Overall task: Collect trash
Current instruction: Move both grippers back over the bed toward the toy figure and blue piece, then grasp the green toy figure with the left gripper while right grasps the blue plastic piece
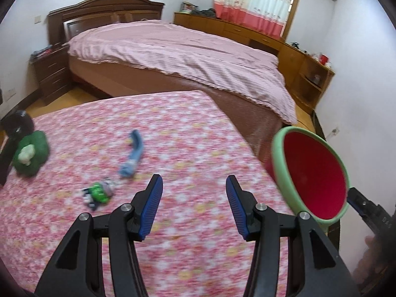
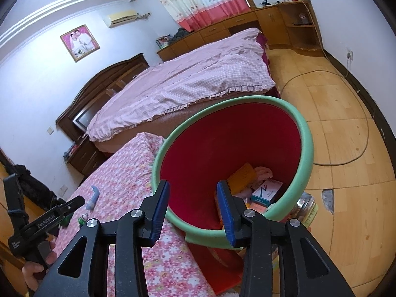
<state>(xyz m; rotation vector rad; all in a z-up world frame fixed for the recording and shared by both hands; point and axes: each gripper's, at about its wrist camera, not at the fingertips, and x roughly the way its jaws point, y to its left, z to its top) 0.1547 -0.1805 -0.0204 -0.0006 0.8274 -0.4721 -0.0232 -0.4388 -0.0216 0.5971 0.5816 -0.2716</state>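
A red bin with a green rim [image 2: 307, 133] is held tilted at the right edge of the floral-covered surface [image 1: 173, 136]; my right gripper [image 2: 193, 205] is shut on its near rim. Inside lie an orange piece [image 2: 241, 177], a white-and-teal box [image 2: 267, 191] and pink scraps. The bin also shows in the left wrist view [image 1: 314, 170]. My left gripper [image 1: 194, 203] is open and empty above the floral surface. On it lie a blue wrapper [image 1: 132, 154], a small green-and-white wrapper [image 1: 99, 193] and a green crumpled item [image 1: 31, 152].
A large bed with a pink checked cover [image 1: 185, 52] stands beyond the floral surface. A dark nightstand [image 1: 52, 71] is at the left, wooden cabinets [image 1: 307, 66] along the far wall. A cable [image 2: 356, 113] loops over the wooden floor.
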